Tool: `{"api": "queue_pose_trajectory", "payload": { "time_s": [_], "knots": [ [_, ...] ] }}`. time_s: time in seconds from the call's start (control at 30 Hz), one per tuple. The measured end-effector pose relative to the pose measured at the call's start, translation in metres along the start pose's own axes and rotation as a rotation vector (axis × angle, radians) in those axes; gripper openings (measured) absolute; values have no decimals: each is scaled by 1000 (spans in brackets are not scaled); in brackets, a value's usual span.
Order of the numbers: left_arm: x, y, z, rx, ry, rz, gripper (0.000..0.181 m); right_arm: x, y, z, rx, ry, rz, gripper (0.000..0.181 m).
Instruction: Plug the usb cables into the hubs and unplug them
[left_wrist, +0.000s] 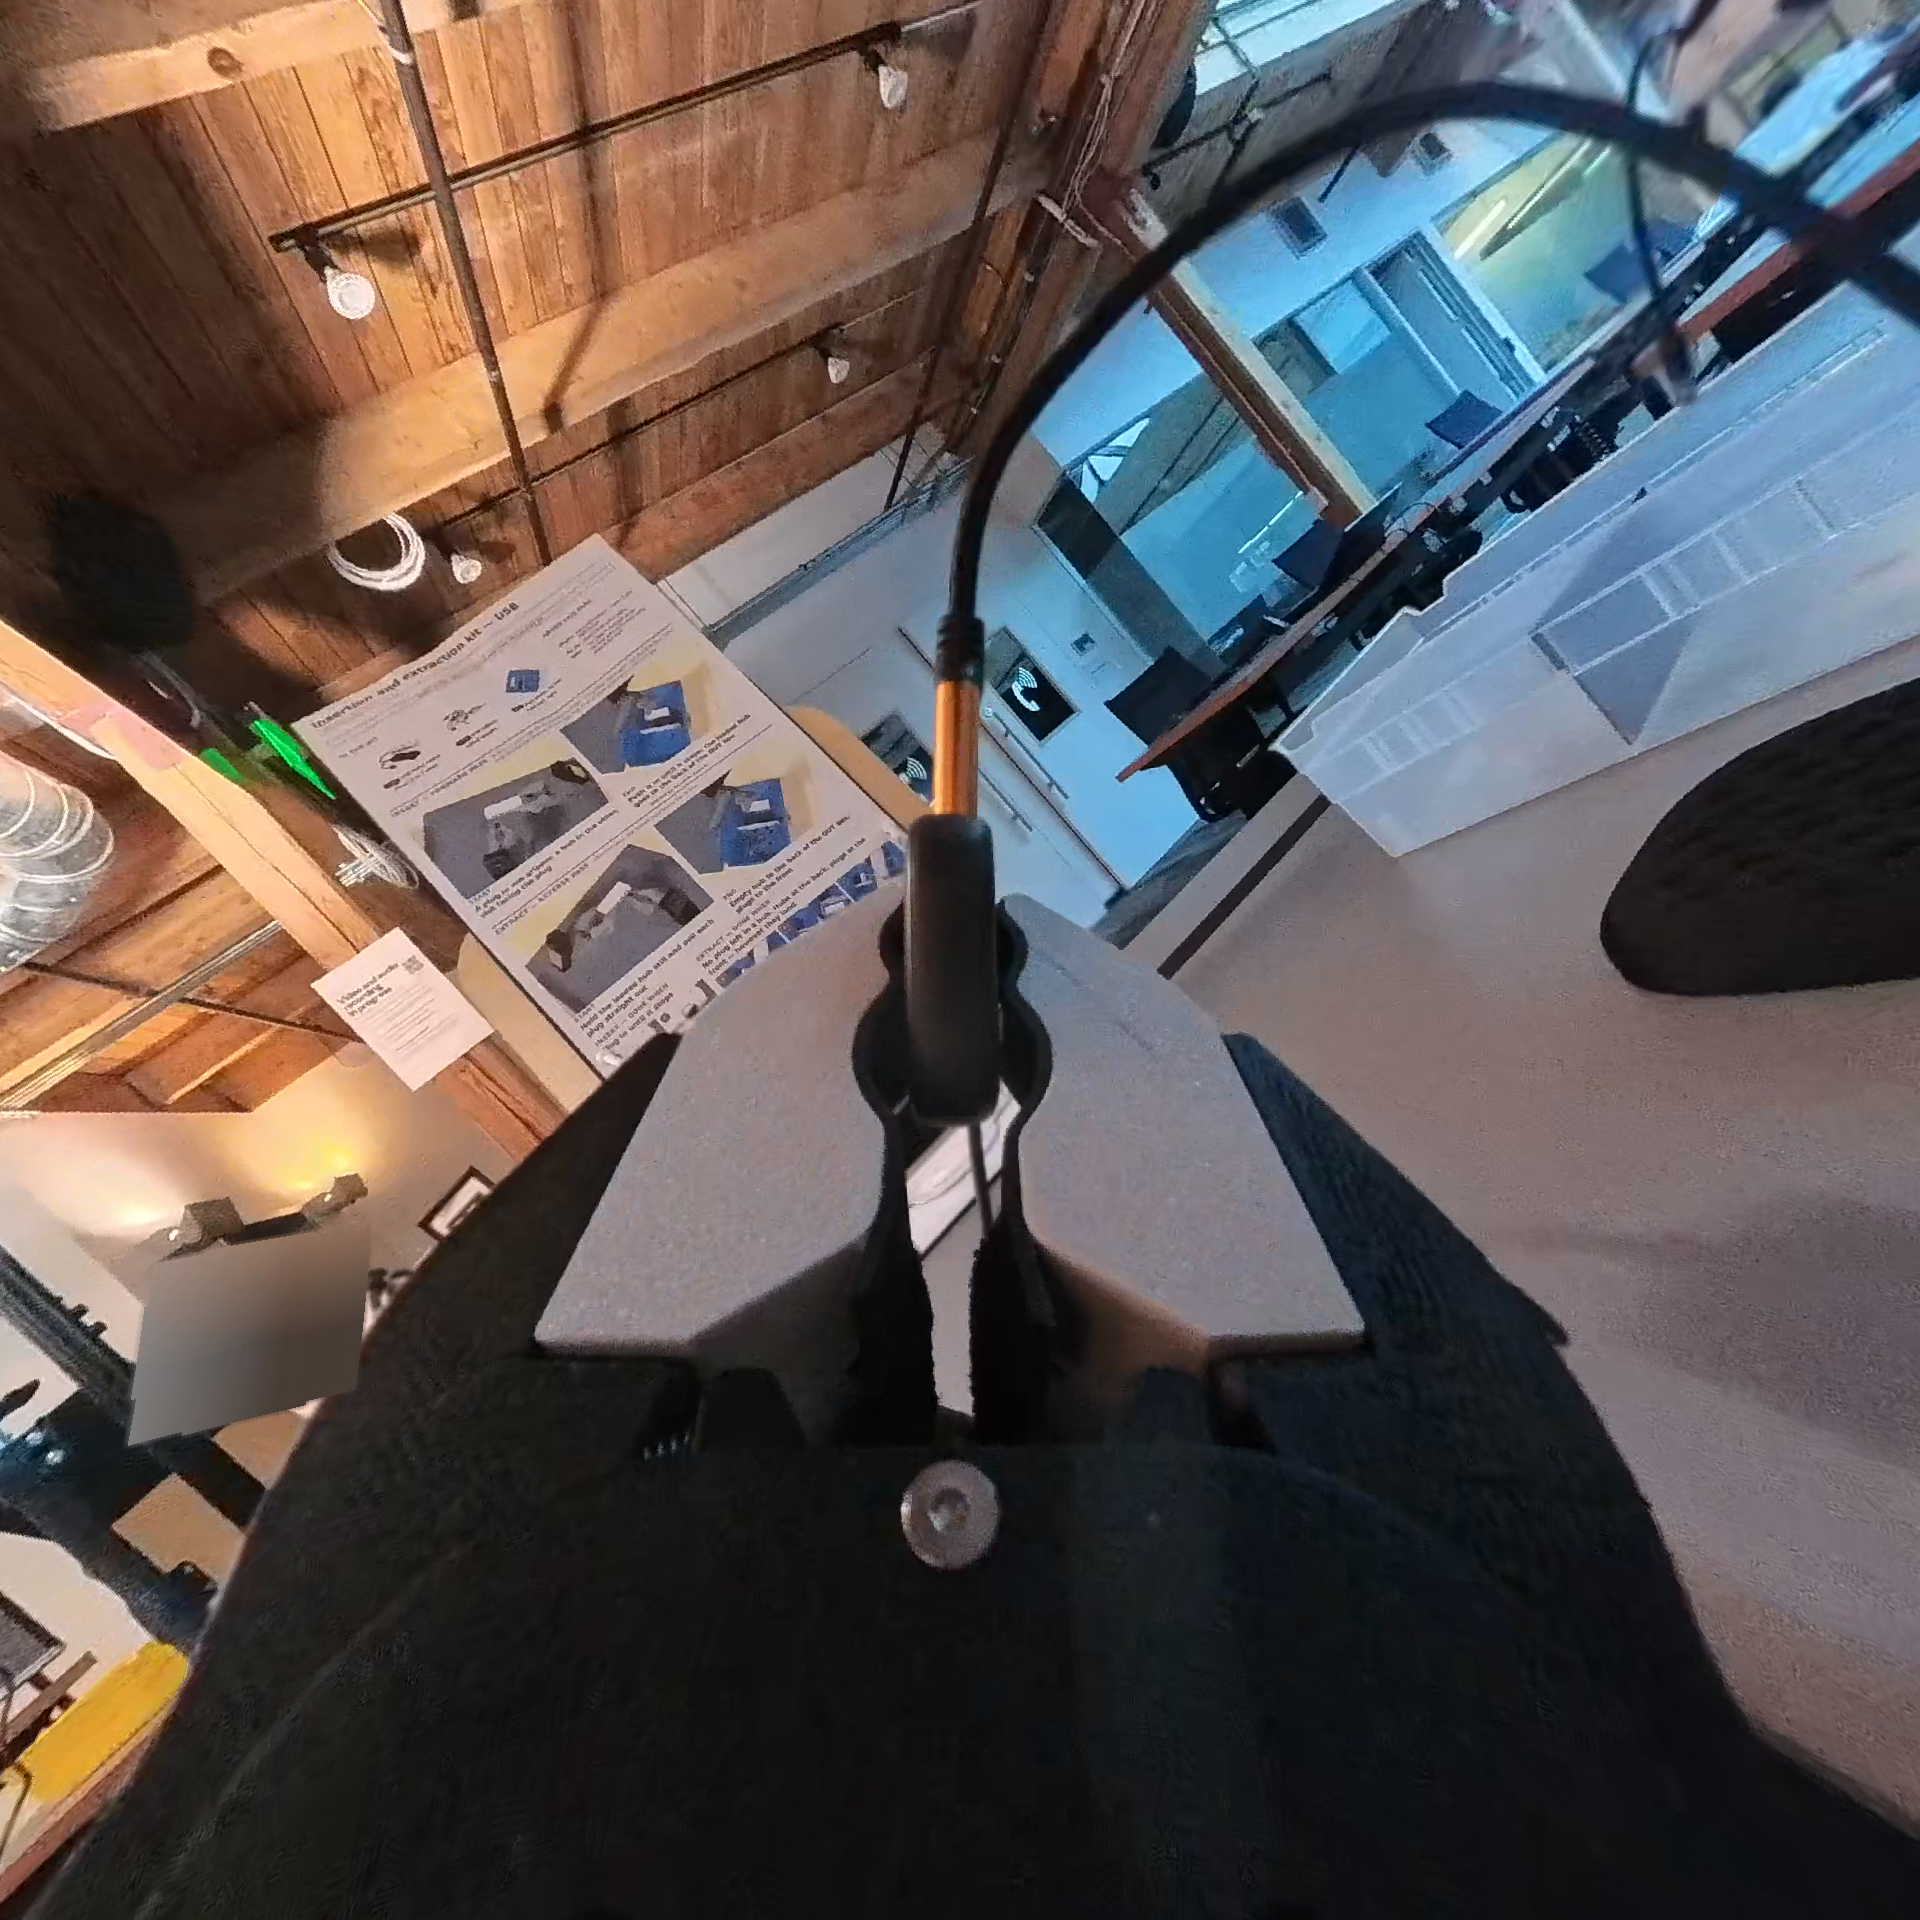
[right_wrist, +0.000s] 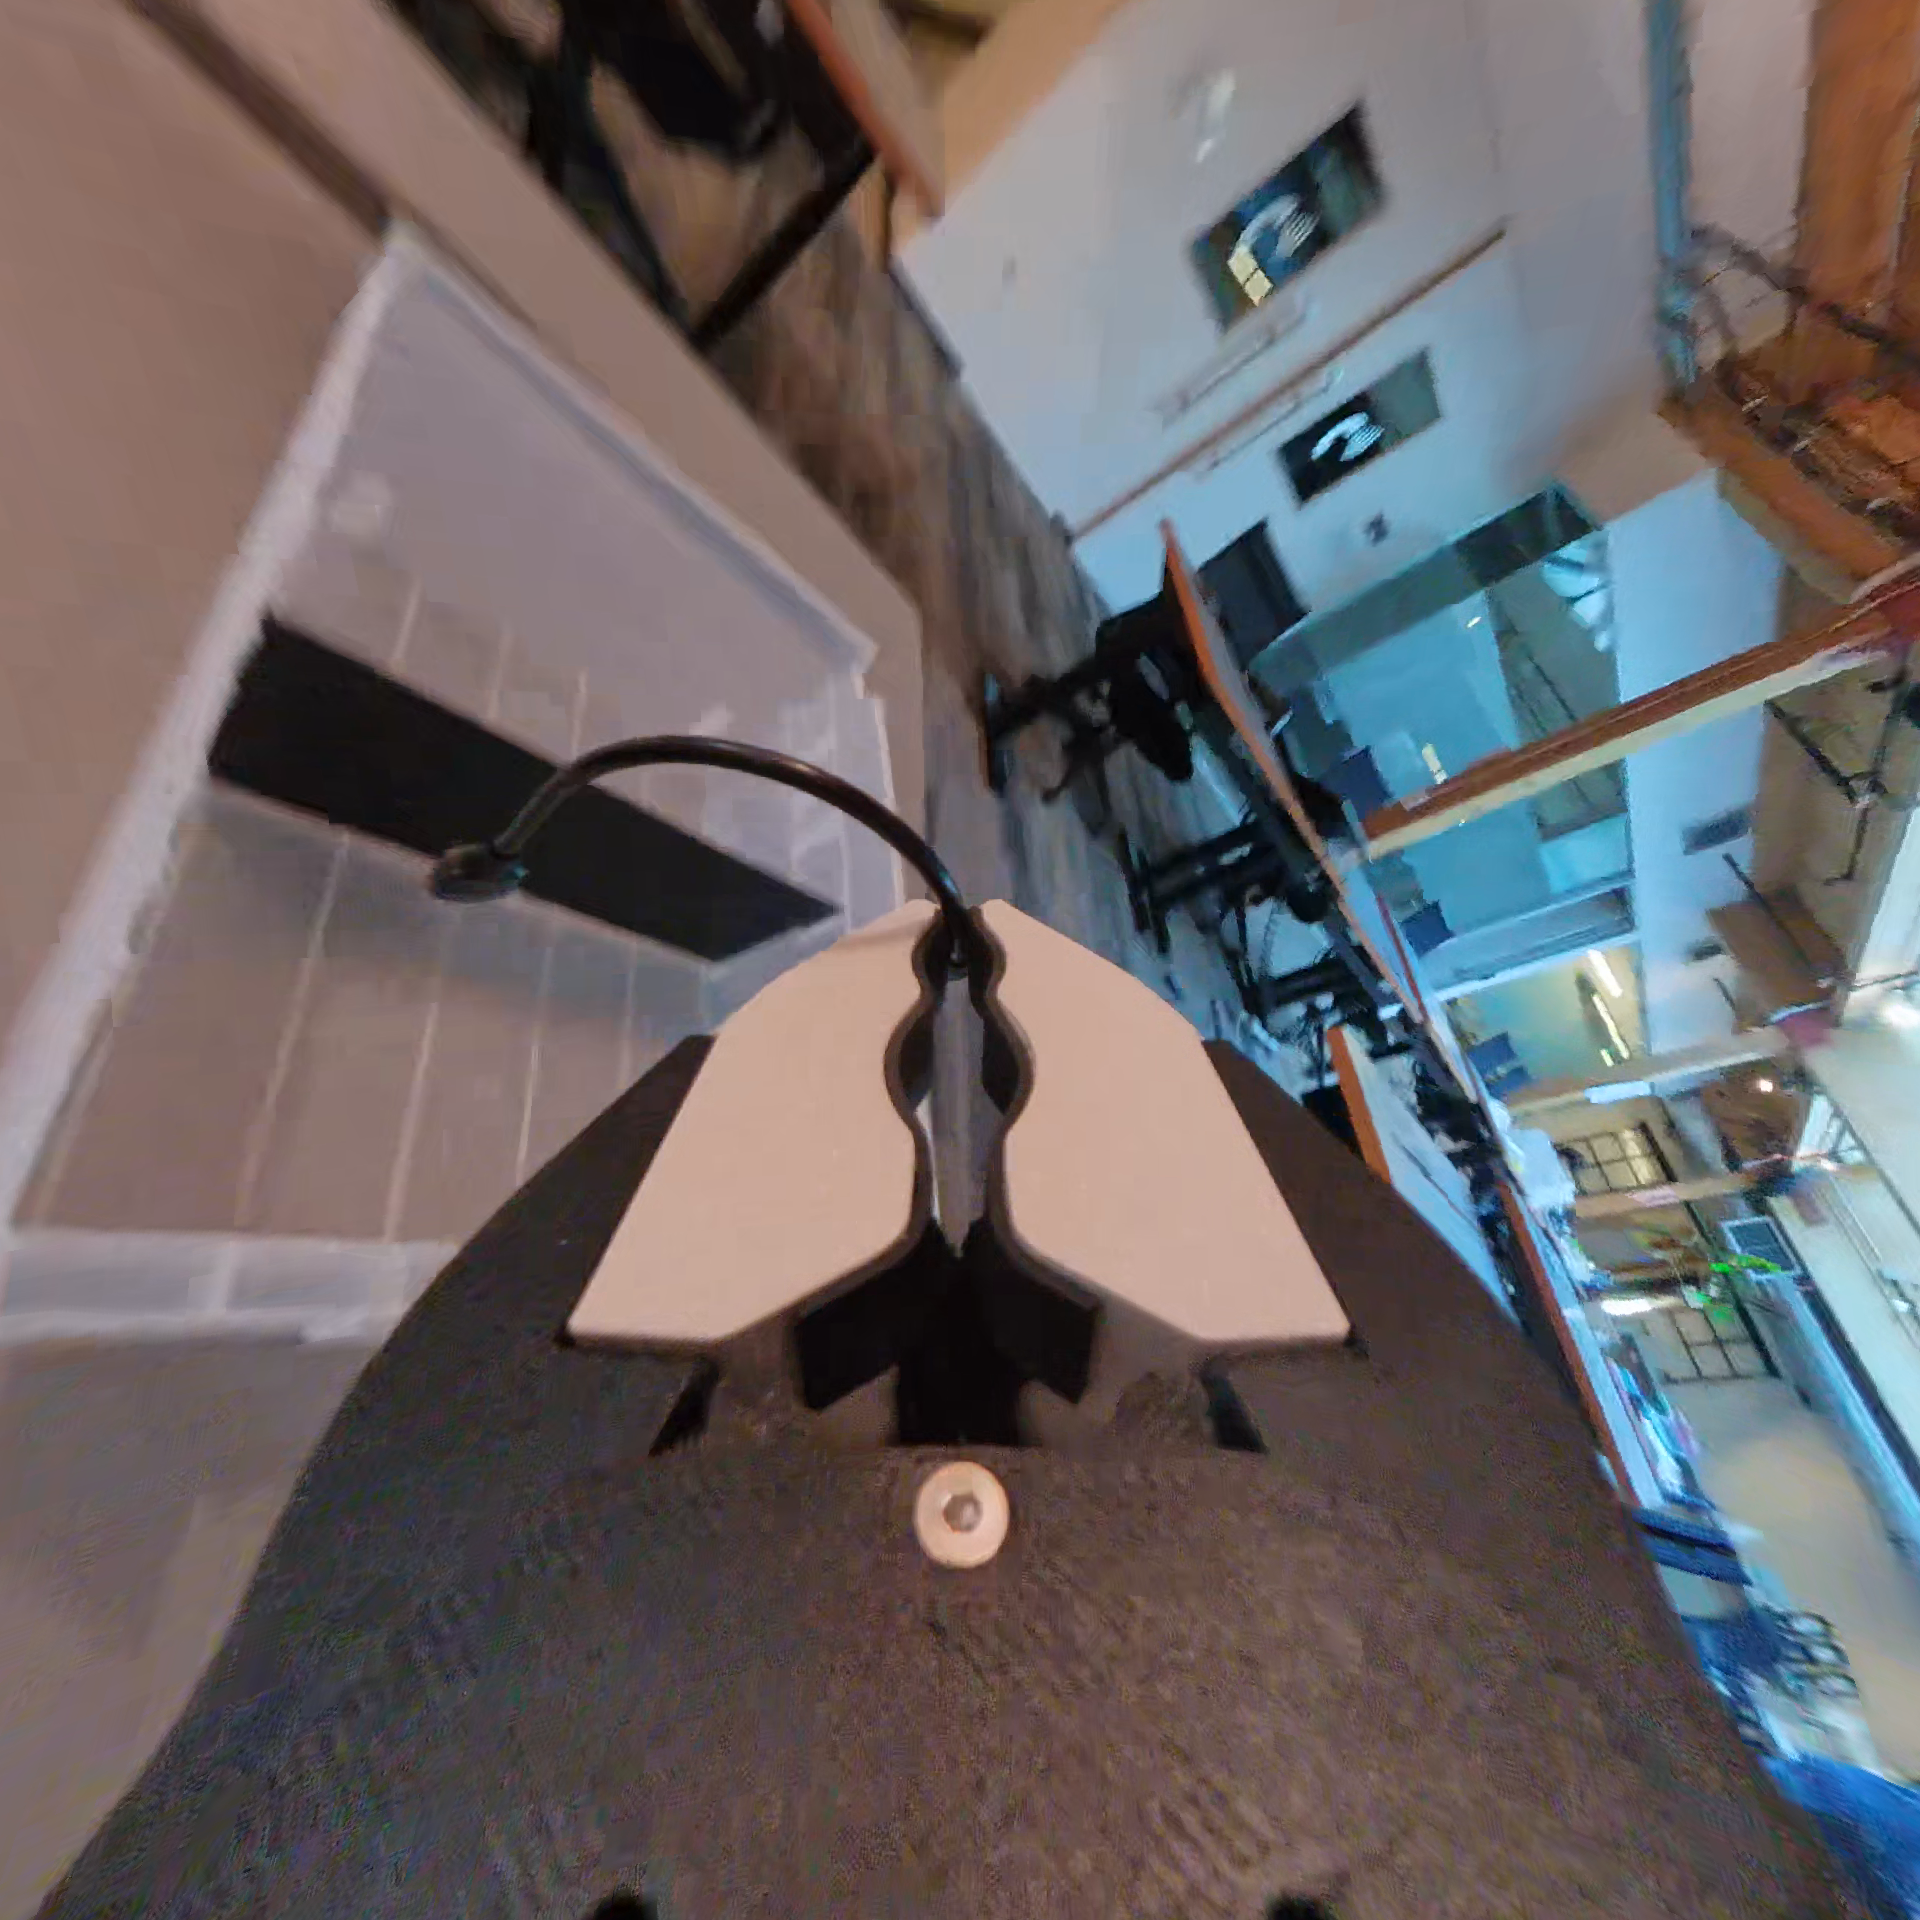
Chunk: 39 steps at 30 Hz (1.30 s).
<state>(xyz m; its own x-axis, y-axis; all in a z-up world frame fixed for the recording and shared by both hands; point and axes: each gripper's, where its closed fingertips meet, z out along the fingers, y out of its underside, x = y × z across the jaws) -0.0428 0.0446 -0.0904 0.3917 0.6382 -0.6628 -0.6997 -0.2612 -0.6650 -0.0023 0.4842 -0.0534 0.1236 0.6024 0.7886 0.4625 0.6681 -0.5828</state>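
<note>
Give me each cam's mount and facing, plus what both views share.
Left wrist view: on the left gripper, tilted up toward wooden ceiling, poster and table; own grey fingers clamp a black plug with orange collar.
Right wrist view: on the right gripper, rolled sideways, facing clear bin and office; own fingers pinch a thin black cable.
Shared: the clear bin, phone-sign doors, desks.

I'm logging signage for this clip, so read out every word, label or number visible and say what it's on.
I won't quote writing; here is what bears it.
Large photo poster leaning by the wall, left wrist view: printed headings and captions.
Small white sheet on the wooden post: a few lines, too small to read.
Dark door sign: white symbol only.
Upper dark sign and lower dark sign, right wrist view: blurred.
</note>
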Motion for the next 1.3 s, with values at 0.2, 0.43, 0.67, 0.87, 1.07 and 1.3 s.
{"api": "queue_pose_trajectory", "payload": {
  "time_s": [0.2,0.43,0.67,0.87,1.07,1.3],
  "knots": [
    [7,3,2,-13,26,16,13,-68,56,35,-210,-376,27,7],
    [17,5,4,-26,63,65,12,-91,63,40,-202,-475,229,26],
    [29,7,5,-35,97,155,12,-94,-35,-16,243,-643,421,29],
    [50,9,5,-33,172,304,12,-171,-159,-152,813,-1174,215,35],
    [72,17,4,-51,246,529,12,-247,-201,-196,800,-1508,23,34],
    [87,19,2,-38,295,628,12,-301,-199,-169,604,-1578,-113,22]
  ]
}}
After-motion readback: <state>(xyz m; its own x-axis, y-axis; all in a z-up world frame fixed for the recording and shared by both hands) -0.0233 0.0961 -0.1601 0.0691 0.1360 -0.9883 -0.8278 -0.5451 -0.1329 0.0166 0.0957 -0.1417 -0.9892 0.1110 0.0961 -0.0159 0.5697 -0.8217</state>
